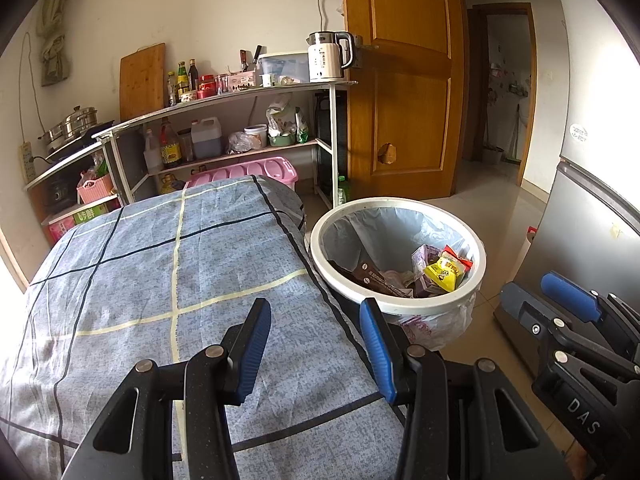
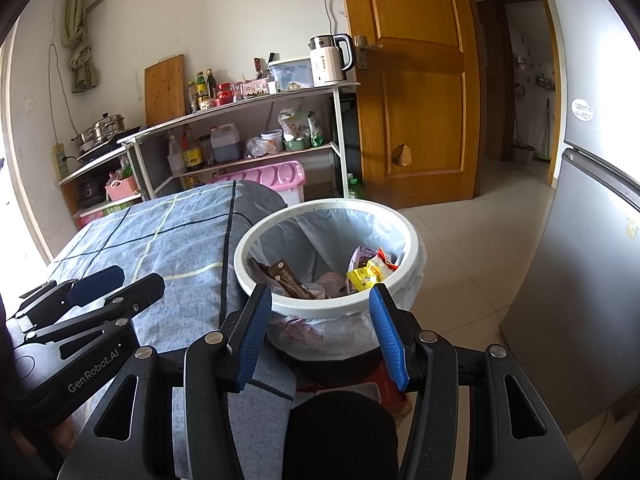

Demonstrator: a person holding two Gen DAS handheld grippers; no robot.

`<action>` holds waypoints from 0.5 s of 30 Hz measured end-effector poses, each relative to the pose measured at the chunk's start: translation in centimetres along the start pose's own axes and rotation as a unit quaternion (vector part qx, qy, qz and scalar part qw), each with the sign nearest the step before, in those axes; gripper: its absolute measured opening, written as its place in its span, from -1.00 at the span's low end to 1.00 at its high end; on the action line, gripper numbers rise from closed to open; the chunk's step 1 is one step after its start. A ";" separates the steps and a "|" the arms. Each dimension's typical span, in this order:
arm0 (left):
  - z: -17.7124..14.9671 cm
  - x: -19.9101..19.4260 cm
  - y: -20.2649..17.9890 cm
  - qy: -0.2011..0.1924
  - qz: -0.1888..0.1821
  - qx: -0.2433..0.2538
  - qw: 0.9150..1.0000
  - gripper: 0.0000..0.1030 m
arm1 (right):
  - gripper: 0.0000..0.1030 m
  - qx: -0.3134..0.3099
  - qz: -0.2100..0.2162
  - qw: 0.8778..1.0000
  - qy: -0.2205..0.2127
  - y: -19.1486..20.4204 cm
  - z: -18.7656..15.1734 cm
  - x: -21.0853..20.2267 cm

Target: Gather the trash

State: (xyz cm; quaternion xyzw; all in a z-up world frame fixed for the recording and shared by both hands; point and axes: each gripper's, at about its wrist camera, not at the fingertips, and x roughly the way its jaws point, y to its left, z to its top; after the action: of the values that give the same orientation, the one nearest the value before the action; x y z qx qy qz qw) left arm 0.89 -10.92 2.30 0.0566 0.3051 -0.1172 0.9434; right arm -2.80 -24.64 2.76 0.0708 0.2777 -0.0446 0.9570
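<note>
1. A table (image 1: pixel 160 264) covered with a blue checked cloth was seen on the left, with nothing lying on the visible part of it.
2. A white bin (image 2: pixel 326 304) lined with a plastic bag was positioned just beside the table's right edge, on the tiled floor.
3. The trash was contained in the bin: a yellow wrapper (image 1: pixel 442 274), a brown wrapper (image 2: pixel 288 278) and a purple packet (image 1: pixel 424 258) were noted among crumpled pieces.
4. The left gripper (image 1: pixel 316 346) was held over the table's near corner, its jaws parted and nothing between them.
5. The right gripper (image 2: pixel 320 330) was held before the bin's near rim, its jaws parted and nothing gripped.
</note>
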 end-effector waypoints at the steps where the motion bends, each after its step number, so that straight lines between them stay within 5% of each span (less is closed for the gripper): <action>1: 0.0 0.0 0.0 0.000 0.000 0.000 1.000 -0.10 | 0.00 0.000 0.000 1.000 0.000 0.0 0.0 0.0; 15: -0.1 0.2 -0.1 0.001 -0.003 0.002 1.000 -0.10 | 0.00 0.000 0.001 1.000 0.001 0.1 -0.1 0.1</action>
State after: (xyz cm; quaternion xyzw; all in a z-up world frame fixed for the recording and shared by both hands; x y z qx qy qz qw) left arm 0.99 -11.01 2.08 0.0578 0.3055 -0.1202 0.9428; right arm -2.76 -24.54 2.65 0.0714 0.2787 -0.0440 0.9567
